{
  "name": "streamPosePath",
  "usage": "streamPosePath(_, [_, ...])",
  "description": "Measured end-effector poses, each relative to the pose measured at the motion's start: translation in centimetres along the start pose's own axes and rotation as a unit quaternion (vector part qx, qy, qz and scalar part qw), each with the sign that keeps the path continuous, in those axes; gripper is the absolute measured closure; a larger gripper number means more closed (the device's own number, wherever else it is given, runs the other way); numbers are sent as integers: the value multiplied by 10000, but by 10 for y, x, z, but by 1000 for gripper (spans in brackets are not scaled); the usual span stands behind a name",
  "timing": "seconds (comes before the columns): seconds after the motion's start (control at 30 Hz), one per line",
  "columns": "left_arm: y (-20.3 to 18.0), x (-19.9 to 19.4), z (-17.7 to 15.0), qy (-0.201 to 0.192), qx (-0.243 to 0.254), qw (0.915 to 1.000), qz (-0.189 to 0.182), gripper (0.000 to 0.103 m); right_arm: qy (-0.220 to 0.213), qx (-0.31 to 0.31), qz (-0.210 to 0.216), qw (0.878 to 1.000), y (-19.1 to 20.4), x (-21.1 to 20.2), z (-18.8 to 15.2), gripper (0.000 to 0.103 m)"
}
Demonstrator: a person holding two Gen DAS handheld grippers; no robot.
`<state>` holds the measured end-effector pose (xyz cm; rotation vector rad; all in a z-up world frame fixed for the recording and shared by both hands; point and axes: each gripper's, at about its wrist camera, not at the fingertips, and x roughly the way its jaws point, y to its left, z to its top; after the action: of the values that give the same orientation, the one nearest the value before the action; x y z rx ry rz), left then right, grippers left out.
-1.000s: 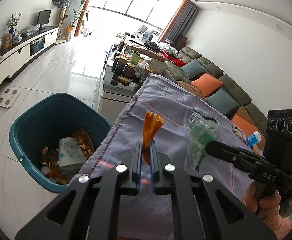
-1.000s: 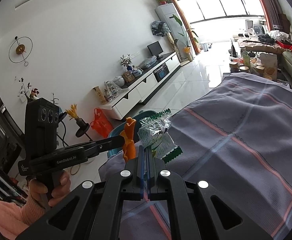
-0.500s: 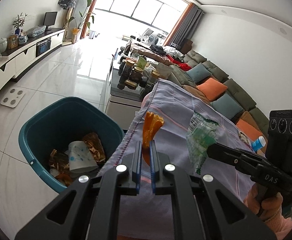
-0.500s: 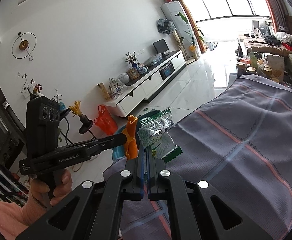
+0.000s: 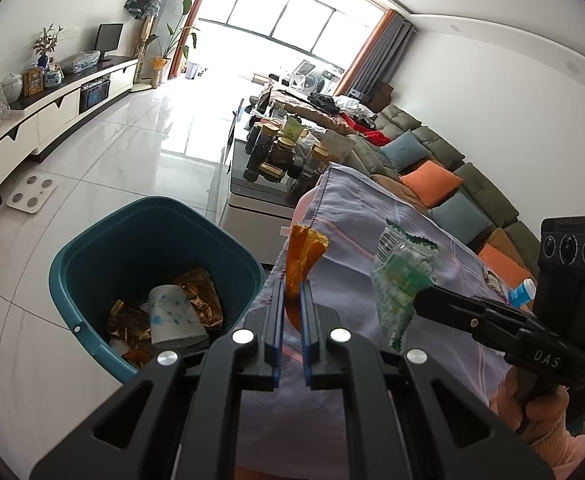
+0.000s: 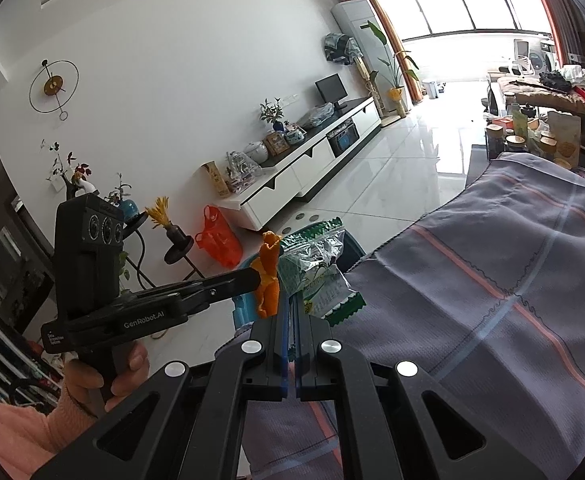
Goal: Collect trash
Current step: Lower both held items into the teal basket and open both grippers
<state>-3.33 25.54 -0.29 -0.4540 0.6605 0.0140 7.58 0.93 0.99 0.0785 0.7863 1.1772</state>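
Orange peel stood upright between the pressed-together jaws of the left tool, pinched near its lower end, with its curled top rising above the fingertips. From the right wrist view the same peel showed at the tip of that tool, held in a hand with a pink sleeve.

The right tool was likewise closed, pinching a crinkled green and silver snack wrapper by its lower edge; in the left wrist view the wrapper hung from the thin black fingers of that tool, gripped by the other hand.

Both tools were held above the near edge of the table, which was draped in a grey cloth crossed by pink and pale blue stripes.

On the floor beside the table's left edge stood a teal bin. It already held a crumpled white tissue and gold-brown wrappers.
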Motion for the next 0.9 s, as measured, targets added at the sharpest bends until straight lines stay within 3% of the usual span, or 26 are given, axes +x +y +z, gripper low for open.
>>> streamPosePath(0.9, [17, -4, 2, -16, -189, 9995, 243, 94, 195, -68, 148, 9997, 11, 27, 8, 101])
